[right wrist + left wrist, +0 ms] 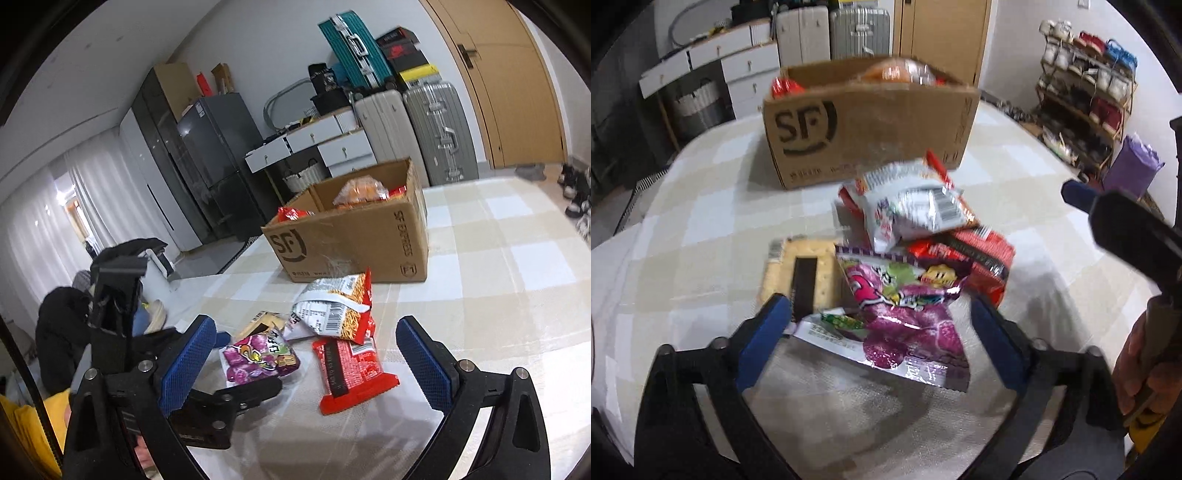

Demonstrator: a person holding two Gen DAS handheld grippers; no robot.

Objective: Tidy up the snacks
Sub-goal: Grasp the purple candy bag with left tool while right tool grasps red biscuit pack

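A: Both sets of jaws are standing open; the left gripper [879,321] is straddling the purple candy bag [905,314] without pinching it; the right gripper [306,362] is hanging empty over the red packet [351,373].

B: So a pickup is starting; the pile is lying on the checked tablecloth [498,295], near the cardboard box [354,236]?

A: Yes; closing on the bag probably comes next, then carrying it boxward.

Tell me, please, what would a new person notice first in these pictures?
First, the heap of bright snack packets in the middle of the checked table: a purple candy bag lies nearest, between the fingers of the open left gripper, with a red packet beside it. Behind the heap stands an open cardboard box with snacks already inside.
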